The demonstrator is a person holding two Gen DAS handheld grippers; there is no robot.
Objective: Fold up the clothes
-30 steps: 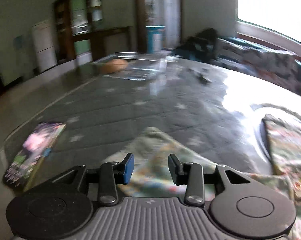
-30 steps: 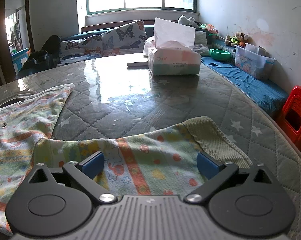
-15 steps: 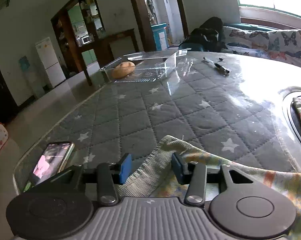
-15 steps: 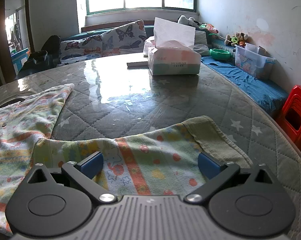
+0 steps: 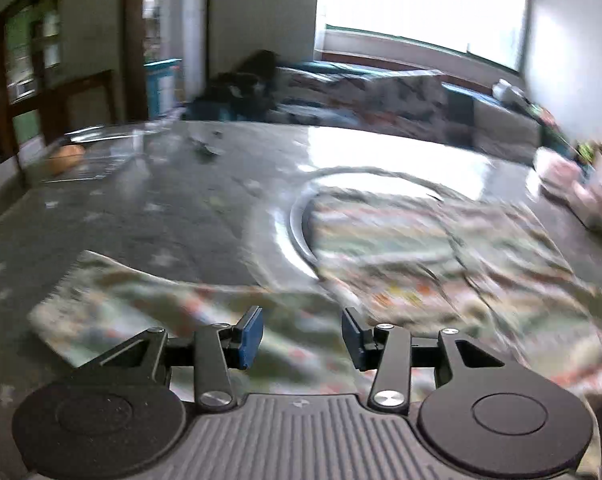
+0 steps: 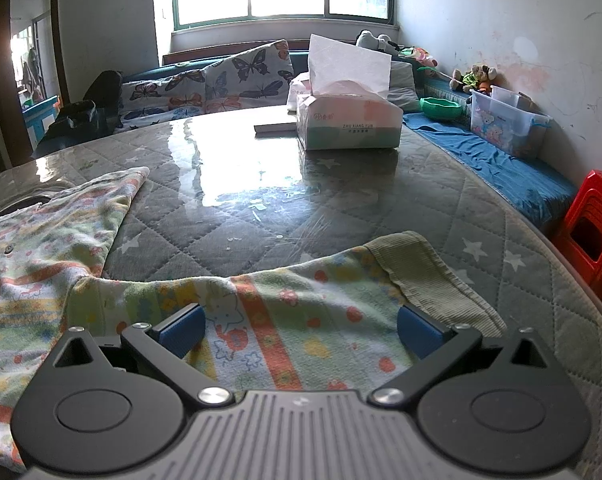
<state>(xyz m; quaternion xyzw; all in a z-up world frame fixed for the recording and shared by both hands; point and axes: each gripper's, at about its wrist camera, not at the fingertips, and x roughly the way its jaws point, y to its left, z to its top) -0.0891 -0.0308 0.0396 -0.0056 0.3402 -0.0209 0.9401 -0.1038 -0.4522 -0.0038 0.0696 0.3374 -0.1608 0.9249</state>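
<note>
A child's garment with pastel stripes and cartoon prints lies spread on the quilted grey table (image 6: 241, 184). In the right wrist view its sleeve (image 6: 301, 300), with a ribbed green cuff (image 6: 421, 268), runs under my right gripper (image 6: 301, 330), which is wide open and holds nothing. The garment's body (image 6: 41, 240) lies to the left. The left wrist view is motion-blurred. There the garment (image 5: 421, 248) covers the centre and right, with the other sleeve (image 5: 141, 300) at lower left. My left gripper (image 5: 303, 336) hovers over the cloth, jaws apart, with nothing pinched.
A tissue box (image 6: 349, 120) stands at the table's far side. A clear tray (image 5: 101, 152) with an orange item sits far left. A metal ring (image 5: 297, 220) is set into the tabletop. A red stool (image 6: 593, 224) and a butterfly-print sofa (image 6: 229, 76) border the table.
The left gripper has swung right from the sleeve's cuff end toward the garment's body, and the phone at the table edge has left its view. The right gripper has not moved.
</note>
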